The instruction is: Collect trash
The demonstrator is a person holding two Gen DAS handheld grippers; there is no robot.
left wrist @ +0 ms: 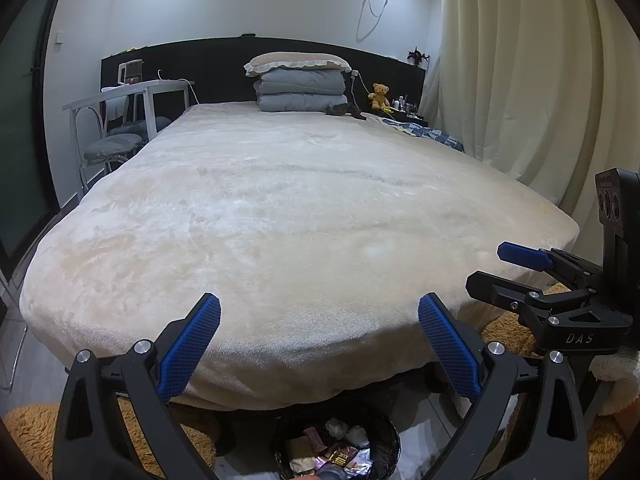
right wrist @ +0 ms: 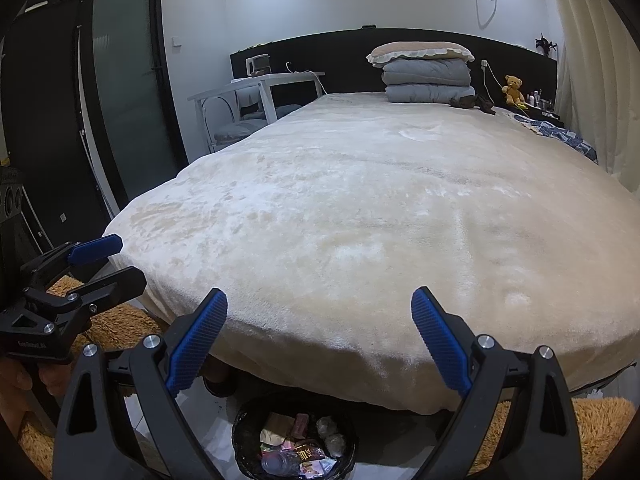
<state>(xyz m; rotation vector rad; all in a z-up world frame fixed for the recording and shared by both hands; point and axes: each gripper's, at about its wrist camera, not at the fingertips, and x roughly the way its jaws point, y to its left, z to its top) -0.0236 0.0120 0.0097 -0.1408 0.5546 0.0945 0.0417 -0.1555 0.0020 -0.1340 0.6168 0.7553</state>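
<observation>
The trash bin [left wrist: 338, 446], a round black one lined with a dark bag, stands on the pale tiled floor [right wrist: 192, 412] just off the foot of the bed [left wrist: 280, 216], between two shaggy orange rugs [left wrist: 28, 432]. It holds crumpled paper balls [right wrist: 330, 434], a clear plastic bottle [right wrist: 278, 462], a brown snack wrapper [left wrist: 340, 454] with gold lettering and other packets. The left tool [left wrist: 320, 340] hangs above the bin with its blue-padded fingers spread wide and nothing between them; the right tool [right wrist: 320, 340] is beside it, equally wide and empty, each showing at the edge of the other's view. A hand [right wrist: 16, 380] grips the left tool's handle in the right wrist view. The bed is covered by a cream plush blanket, smooth and bare across its near part. At its head, folded grey quilts [left wrist: 302, 92] carry a pillow [left wrist: 298, 63], against a black headboard [left wrist: 224, 68]. A teddy bear [left wrist: 380, 95] sits to the right of them, near the cream curtain [left wrist: 520, 72]. A white worktop [left wrist: 128, 94] with chairs stands left of the bed, and a dark frosted-glass door [right wrist: 128, 72] lies further left.
</observation>
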